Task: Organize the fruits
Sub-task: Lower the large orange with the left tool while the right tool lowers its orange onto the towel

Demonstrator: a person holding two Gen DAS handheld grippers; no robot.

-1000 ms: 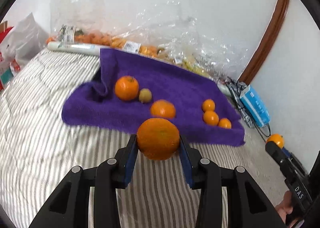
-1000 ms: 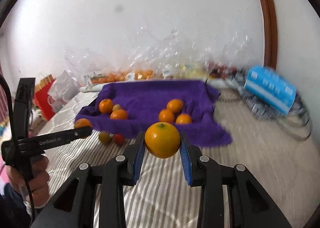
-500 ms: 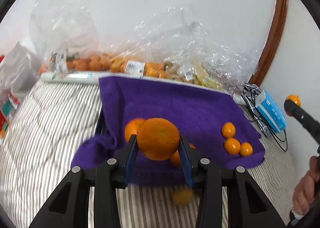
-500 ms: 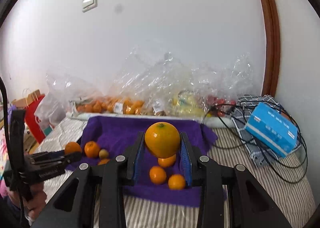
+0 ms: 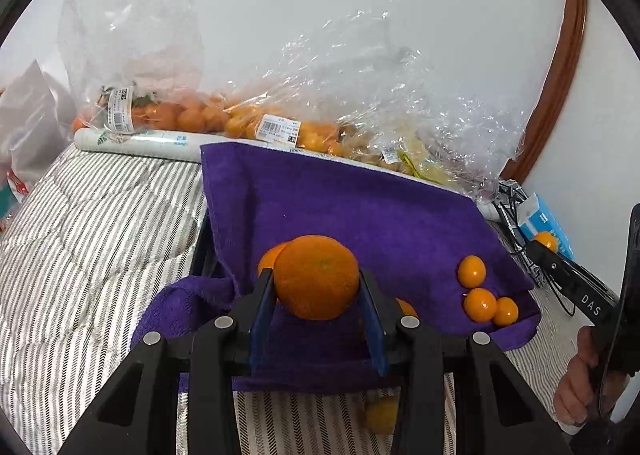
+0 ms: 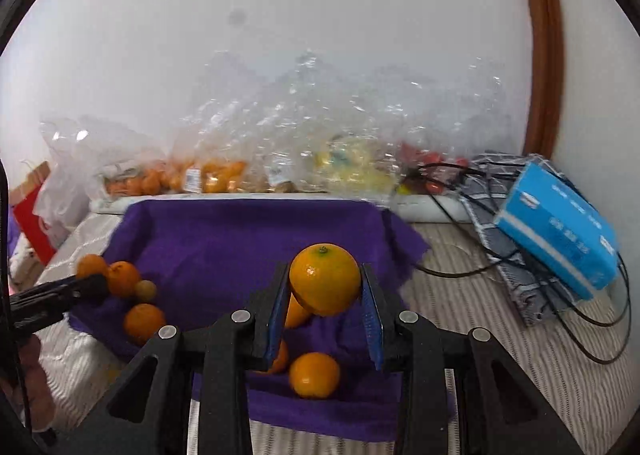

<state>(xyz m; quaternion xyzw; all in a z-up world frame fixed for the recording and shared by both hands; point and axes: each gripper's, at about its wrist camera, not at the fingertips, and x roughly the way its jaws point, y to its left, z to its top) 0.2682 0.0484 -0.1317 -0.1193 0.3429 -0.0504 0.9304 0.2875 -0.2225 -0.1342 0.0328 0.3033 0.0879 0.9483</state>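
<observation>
My left gripper (image 5: pixel 317 287) is shut on a large orange (image 5: pixel 316 275) and holds it above the left front part of the purple towel (image 5: pixel 360 211). Another orange (image 5: pixel 269 257) peeks out behind it. Three small oranges (image 5: pixel 480 295) lie on the towel's right side. My right gripper (image 6: pixel 325 295) is shut on a yellow-orange orange (image 6: pixel 325 279) above the towel's (image 6: pixel 240 239) front right. Small oranges (image 6: pixel 314 375) lie below it, and more fruit (image 6: pixel 124 277) lies at the towel's left beside the left gripper's tip (image 6: pixel 86 285).
Clear plastic bags of fruit (image 5: pixel 248 123) line the wall behind the towel. A white roll (image 5: pixel 140 141) lies at the back left. A blue box (image 6: pixel 560 231), a checked cloth and black cables (image 6: pixel 520 267) sit at the right. One loose yellow fruit (image 5: pixel 382 415) lies on the striped bedding.
Both grippers have moved forward and lower over the purple towel, each still holding its orange. The towel and the fruit on it now look closer.
</observation>
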